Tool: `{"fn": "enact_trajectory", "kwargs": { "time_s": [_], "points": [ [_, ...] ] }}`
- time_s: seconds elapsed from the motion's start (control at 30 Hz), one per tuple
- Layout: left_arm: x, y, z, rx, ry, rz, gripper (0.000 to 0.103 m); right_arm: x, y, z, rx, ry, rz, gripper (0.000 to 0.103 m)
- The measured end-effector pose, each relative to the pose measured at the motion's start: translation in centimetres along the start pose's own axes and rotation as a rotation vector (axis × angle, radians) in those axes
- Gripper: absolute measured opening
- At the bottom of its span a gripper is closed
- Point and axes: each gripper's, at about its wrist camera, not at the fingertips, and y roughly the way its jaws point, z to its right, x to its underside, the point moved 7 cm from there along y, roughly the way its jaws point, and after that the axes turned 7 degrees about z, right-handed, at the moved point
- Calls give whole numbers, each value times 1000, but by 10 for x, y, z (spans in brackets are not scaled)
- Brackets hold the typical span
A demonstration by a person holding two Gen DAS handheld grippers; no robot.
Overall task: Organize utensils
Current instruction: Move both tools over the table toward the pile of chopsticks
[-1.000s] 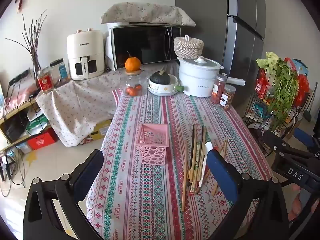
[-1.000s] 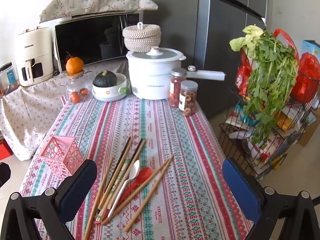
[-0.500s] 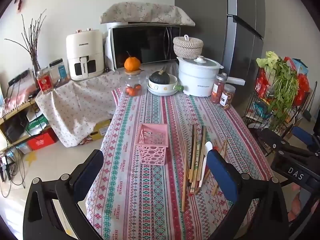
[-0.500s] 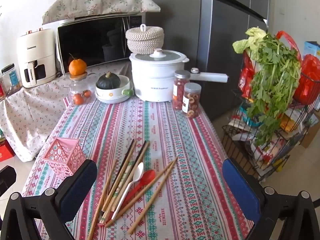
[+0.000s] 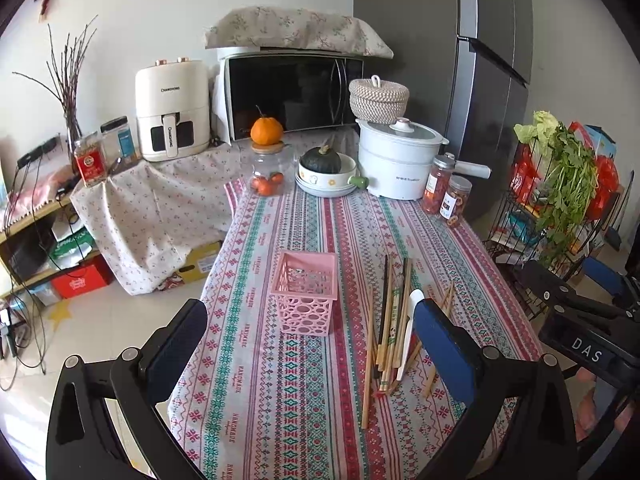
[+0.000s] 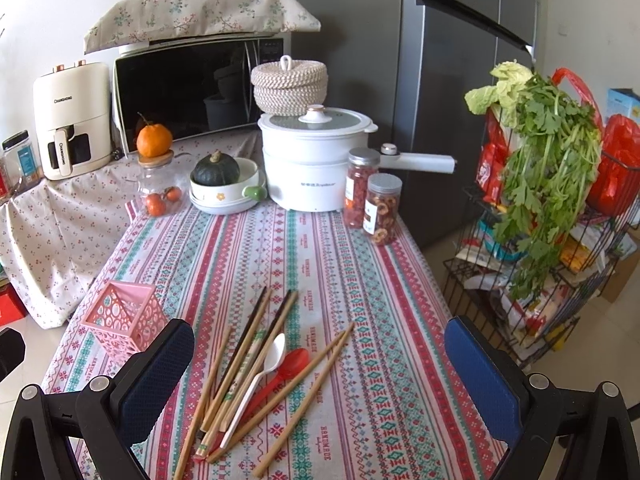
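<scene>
A pink perforated basket point(image 5: 306, 296) point(image 6: 124, 322) stands upright on the patterned tablecloth point(image 5: 288, 400) point(image 6: 384, 320). To its right lies a loose pile of several wooden chopsticks point(image 5: 390, 320) point(image 6: 248, 360), with a white spoon point(image 5: 408, 322) point(image 6: 264, 372) and a red spoon point(image 6: 286, 368) among them. My left gripper point(image 5: 310, 334) hovers open before the basket, nothing between its fingers. My right gripper point(image 6: 320, 356) hangs open above the pile, also empty. The right gripper's body point(image 5: 580, 320) shows at the right edge of the left wrist view.
At the table's far end stand a white electric pot point(image 6: 314, 160), two spice jars point(image 6: 372, 204), a bowl with a dark squash point(image 6: 224, 184) and a jar topped by an orange point(image 6: 156, 168). A wire rack with greens point(image 6: 544, 200) is beside the table's right edge.
Both views have shifted slightly closer to the table; the right gripper moved forward over the utensil pile. Nothing on the table has moved.
</scene>
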Motion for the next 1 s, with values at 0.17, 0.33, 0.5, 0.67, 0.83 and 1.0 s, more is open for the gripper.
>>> {"fn": "enact_trajectory", "kwargs": {
  "time_s": [0.17, 0.33, 0.5, 0.67, 0.83, 1.0],
  "points": [
    [1, 3, -2, -6, 0, -3, 103, 2, 3, -1, -5, -5, -5, 103],
    [0, 4, -2, -9, -3, 5, 103, 2, 4, -1, -1, -7, 1, 103],
    [0, 4, -5, -11, -11, 19, 103, 0, 4, 1, 11, -11, 16, 103],
    [-4, 3, -6, -7, -23, 40, 103, -4, 1, 2, 6, 0, 47, 103],
    [-8, -2, -9, -23, -28, 72, 103, -8, -2, 2, 14, -5, 82, 103],
    [-8, -3, -10, -27, -29, 81, 103, -10, -5, 2, 18, -10, 101, 103]
  ]
}}
